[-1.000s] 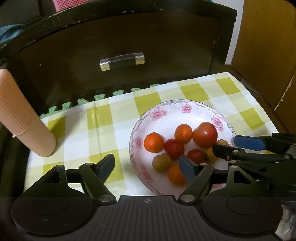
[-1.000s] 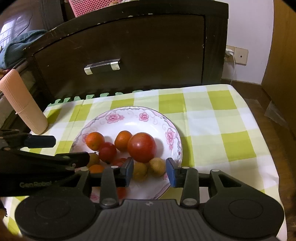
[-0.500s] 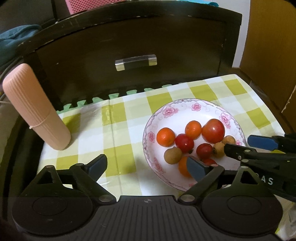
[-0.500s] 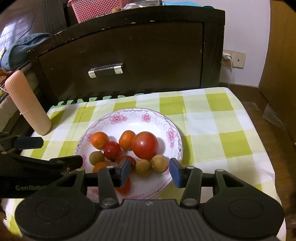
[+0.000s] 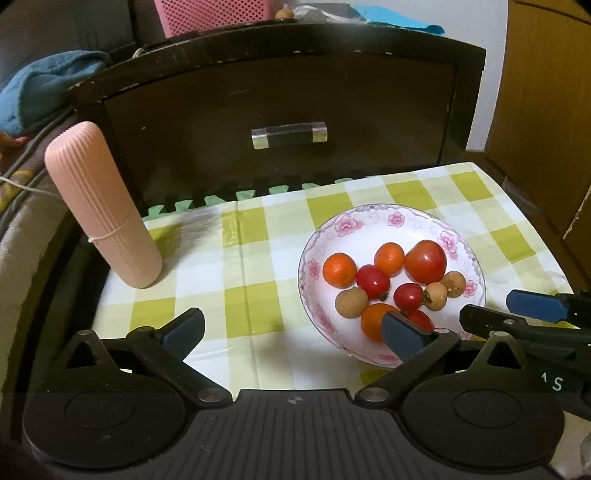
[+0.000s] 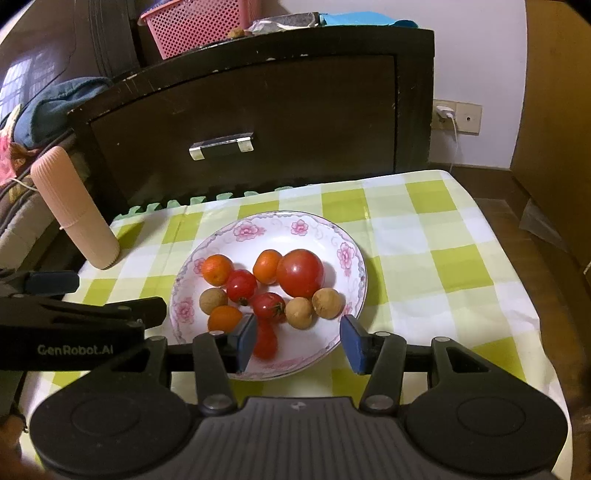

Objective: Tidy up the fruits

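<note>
A floral-rimmed plate (image 6: 345,254) sits on a surface covered with a yellow-green and white checked cloth (image 6: 436,236), in front of a dark wooden drawer (image 6: 258,110) with a clear handle (image 6: 221,146). All the fruit lies on the plate: a big red tomato (image 6: 300,272) at the far right of the pile, two oranges (image 6: 217,269) beside it to the left, small red tomatoes (image 6: 241,285) in the middle, three brown longans (image 6: 327,302) and another orange fruit (image 6: 224,318) nearer. The right claw (image 6: 298,341) hovers over the near edge of the plate, its blue pads spread wide and holding nothing; a small red tomato (image 6: 265,343) lies just inside its left pad. The left claw (image 5: 293,330) is over the cloth to the left of the plate (image 5: 369,221), also spread wide and empty, with its right pad over the near rim of the plate. A ribbed pink tube (image 5: 103,210) stands tilted at the far left corner of the surface. A pink basket (image 6: 195,26) rests on top of the drawer unit, and a blue cloth (image 5: 44,88) lies far left.
</note>
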`<state>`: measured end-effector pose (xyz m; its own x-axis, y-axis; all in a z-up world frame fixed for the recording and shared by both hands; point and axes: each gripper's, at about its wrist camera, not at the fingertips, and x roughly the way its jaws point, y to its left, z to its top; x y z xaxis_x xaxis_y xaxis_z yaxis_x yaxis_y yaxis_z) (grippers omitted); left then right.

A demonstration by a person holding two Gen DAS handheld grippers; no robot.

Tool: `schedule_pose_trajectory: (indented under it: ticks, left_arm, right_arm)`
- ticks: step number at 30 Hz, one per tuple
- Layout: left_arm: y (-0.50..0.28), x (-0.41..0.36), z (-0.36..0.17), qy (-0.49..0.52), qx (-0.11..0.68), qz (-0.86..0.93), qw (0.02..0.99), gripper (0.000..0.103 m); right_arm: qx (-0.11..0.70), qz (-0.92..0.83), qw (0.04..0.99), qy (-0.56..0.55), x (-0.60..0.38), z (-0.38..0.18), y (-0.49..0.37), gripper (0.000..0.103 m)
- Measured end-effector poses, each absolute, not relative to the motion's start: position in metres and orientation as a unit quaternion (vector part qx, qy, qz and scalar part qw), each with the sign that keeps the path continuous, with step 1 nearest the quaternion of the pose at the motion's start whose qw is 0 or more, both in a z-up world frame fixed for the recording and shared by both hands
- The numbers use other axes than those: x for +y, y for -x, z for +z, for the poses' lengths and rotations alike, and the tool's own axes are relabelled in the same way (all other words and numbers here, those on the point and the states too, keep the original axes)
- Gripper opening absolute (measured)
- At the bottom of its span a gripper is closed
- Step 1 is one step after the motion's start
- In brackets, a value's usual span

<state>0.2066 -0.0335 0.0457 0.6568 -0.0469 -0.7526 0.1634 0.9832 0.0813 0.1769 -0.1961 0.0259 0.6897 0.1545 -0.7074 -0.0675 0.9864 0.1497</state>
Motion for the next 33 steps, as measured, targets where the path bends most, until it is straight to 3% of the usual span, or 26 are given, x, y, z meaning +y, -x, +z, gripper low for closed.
schedule_pose_trajectory:
  ticks: [33]
  left_arm:
    - [-0.132, -0.017, 0.047, -0.053, 0.425, -0.062, 0.902, 0.103]
  right_arm:
    - [0.391, 0.06, 0.914, -0.092, -0.188, 0.04, -0.093, 0.048]
